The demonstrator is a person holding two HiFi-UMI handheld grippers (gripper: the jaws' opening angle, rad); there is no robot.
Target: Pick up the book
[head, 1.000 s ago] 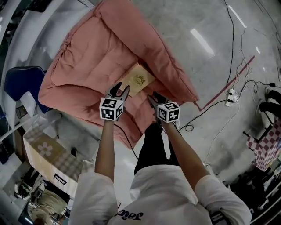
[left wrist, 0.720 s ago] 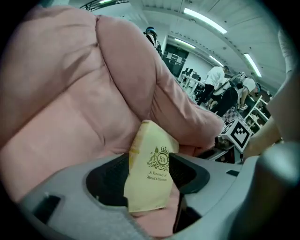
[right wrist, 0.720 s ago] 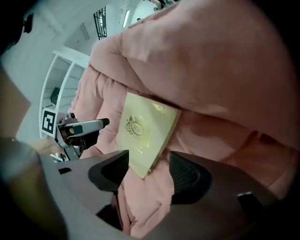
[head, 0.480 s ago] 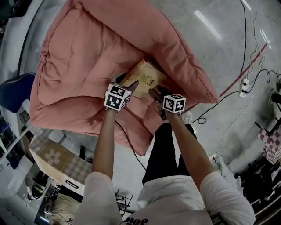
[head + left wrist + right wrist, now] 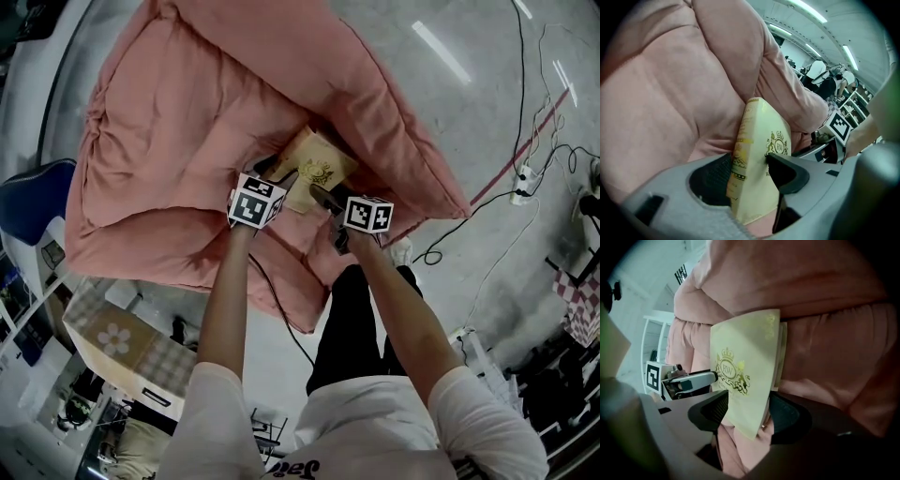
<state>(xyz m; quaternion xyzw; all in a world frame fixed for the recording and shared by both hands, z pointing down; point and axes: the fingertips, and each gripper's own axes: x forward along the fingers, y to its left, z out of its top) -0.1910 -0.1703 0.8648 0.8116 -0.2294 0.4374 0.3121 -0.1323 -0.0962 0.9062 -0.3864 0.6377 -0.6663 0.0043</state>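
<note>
Cradled in the crease of a big pink quilted cushion (image 5: 178,131), between its flat bed and the thick roll folded up on the far right: the cream book (image 5: 319,161), gold crest on the cover. Directly ahead of both grippers, with one near corner toward each.

Aiming the left gripper (image 5: 277,178) steeply down at the spine-side corner. Closing its jaws around that corner, with spine and cover standing between the two pads. Touching the cover beside the crest with the right pad's tip; on the other side, just beside the spine, only the dark ribbed face of the left pad, with no firm squeeze to be seen from both sides.

Reaching in flatter with the right gripper (image 5: 326,199), close beside the left one. Holding those jaws spread wide around the book's pointed lower corner, with slivers of pink cushion visible between cover and pads, neither pad pressing. Page edges showing on the side toward the right-hand pad.

Behind the left gripper, down by the person's left elbow: a pale box (image 5: 117,342) with a flower print on top and checked sides, contents not to be made out. Farther out to that gripper's left, a blue chair seat (image 5: 33,197). Well off to the right of the right gripper, on the grey floor (image 5: 450,112), a white power strip (image 5: 520,190) with cables trailing from it.
</note>
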